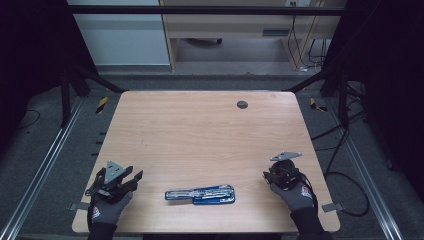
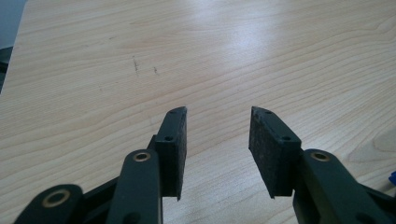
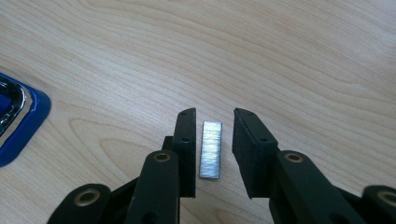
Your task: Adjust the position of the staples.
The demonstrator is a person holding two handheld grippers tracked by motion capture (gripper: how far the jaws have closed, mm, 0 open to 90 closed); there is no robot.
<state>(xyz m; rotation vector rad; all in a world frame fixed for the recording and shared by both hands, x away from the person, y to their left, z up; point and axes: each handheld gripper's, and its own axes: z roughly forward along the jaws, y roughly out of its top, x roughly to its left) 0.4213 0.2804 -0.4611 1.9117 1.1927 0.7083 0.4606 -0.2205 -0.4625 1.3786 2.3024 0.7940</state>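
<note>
High view shows you the wooden table (image 1: 200, 135) with a blue case of metal tools (image 1: 200, 194) lying near its front edge, between your left gripper (image 1: 131, 181) at the front left corner and your right gripper (image 1: 269, 176) at the front right, both well apart from the case. Left gripper view shows its pads (image 2: 173, 149) spread wide over bare wood, with nothing between them. Right gripper view shows a small flat metal piece (image 3: 210, 149) lying on the table between the pads (image 3: 186, 149), which stand a little apart and do not press it, while a corner of the blue case is at the left edge.
</note>
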